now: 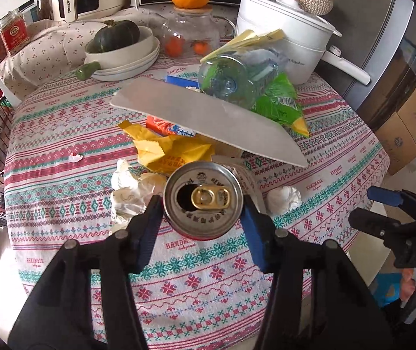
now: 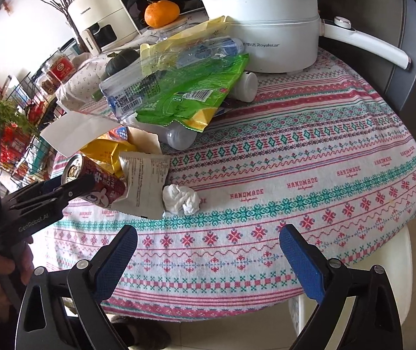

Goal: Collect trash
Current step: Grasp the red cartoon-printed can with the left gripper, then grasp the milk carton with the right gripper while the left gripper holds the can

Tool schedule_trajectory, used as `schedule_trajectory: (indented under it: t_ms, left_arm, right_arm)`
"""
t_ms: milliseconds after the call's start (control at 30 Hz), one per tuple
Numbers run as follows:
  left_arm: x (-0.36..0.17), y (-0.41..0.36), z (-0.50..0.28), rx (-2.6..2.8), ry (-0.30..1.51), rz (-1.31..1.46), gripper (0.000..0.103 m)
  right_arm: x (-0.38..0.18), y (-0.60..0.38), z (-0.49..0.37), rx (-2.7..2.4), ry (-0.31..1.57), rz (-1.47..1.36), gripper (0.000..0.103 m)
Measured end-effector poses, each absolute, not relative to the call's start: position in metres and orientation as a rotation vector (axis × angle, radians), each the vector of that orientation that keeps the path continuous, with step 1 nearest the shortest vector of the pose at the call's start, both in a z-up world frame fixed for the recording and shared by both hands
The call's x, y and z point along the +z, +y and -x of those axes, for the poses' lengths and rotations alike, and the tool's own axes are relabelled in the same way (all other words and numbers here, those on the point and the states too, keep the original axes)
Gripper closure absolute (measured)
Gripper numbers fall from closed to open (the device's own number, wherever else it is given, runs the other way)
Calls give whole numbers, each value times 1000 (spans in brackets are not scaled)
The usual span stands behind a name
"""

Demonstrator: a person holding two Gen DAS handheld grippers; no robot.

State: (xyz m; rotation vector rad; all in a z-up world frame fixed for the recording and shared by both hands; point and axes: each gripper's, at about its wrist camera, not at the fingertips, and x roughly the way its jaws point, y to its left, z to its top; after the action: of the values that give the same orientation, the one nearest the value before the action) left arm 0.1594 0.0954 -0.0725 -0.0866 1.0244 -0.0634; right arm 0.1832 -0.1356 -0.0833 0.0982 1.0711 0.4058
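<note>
Blue-padded left gripper (image 1: 200, 221), low centre of the left wrist view, brackets an upright red aluminium can (image 1: 203, 201) with opened gold pull-tab; jaws half-closed, pads at its sides, contact unclear. Right gripper (image 2: 208, 259) stands wide open, empty, below a crumpled white tissue (image 2: 181, 199) on the patterned tablecloth (image 2: 310, 160).

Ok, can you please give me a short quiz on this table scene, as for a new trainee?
1. True or false: the can is already opened on top.
2. What sits between the fingers of the left claw? A) the can B) a spoon C) a cup
3. Fill in: the right claw is ___ and has nothing between its fingers.

Key: 1 true; 2 A; 3 open.
</note>
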Motion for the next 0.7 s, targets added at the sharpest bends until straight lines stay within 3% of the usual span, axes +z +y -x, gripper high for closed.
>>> schedule_trajectory:
  t_ms: [233,367,500,633,700]
  left_arm:
    - [-60,127,-137,-39,980,142,48]
    - [-55,147,-128,-13,951,174,48]
    - [-54,165,-122,0,944,212,48]
    - [-52,176,-119,4,935,249,48]
    - [-51,180,-116,5,927,262,48]
  right_arm:
    - [-79,-87,-194,490,1003,-41,15]
    - [-66,-49,-191,488,885,143,18]
    - [-58,-6,-188,455,763,379,30]
    - [-56,35,-184,440,661,579,56]
    - [-58,48,-187,419,638,638,86]
